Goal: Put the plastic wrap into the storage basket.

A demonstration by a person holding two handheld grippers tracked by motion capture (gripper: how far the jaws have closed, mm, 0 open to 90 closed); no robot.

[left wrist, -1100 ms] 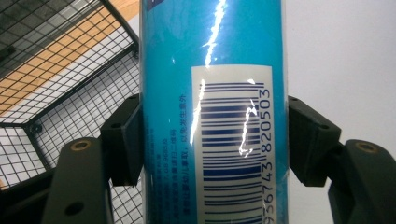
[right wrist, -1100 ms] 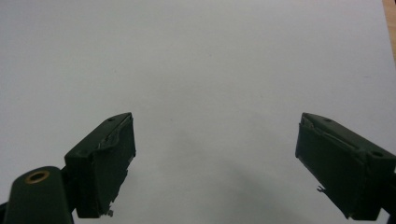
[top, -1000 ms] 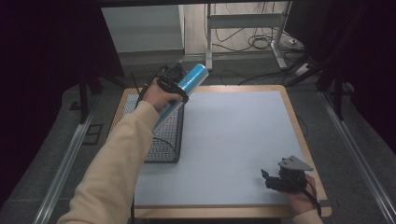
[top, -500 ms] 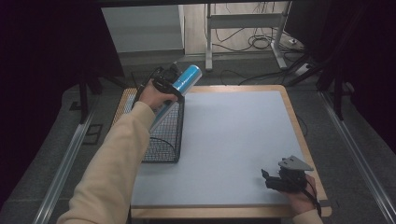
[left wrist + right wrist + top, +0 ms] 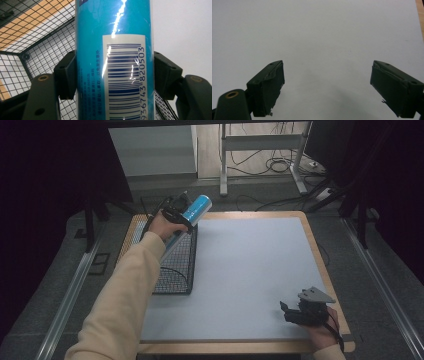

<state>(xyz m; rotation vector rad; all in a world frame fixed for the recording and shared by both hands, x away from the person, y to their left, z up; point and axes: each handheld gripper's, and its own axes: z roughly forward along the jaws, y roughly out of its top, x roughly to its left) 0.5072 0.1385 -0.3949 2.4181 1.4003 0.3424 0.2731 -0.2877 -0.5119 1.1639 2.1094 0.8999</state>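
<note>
Tilting up-right over wire basket [image 5: 172, 265]: blue can [image 5: 192, 212] clamped in left gripper [image 5: 175, 215].

Left arm sleeve [image 5: 127, 295]: long, pale cream-yellow, reaching to the wrist.
Left gripper [image 5: 113, 72]: black blocky jaw pads on dark olive-grey arms; a brass-coloured screw ring on each arm, small holes in the pads.
Right gripper [image 5: 327, 87]: dark green-black wedge-shaped jaws with recessed screw holes; a brass ring at the left arm's base.
Right gripper top [image 5: 316, 296]: grey three-cornered plate on a black body.
Right wrist: black strap or cable across it.
</note>
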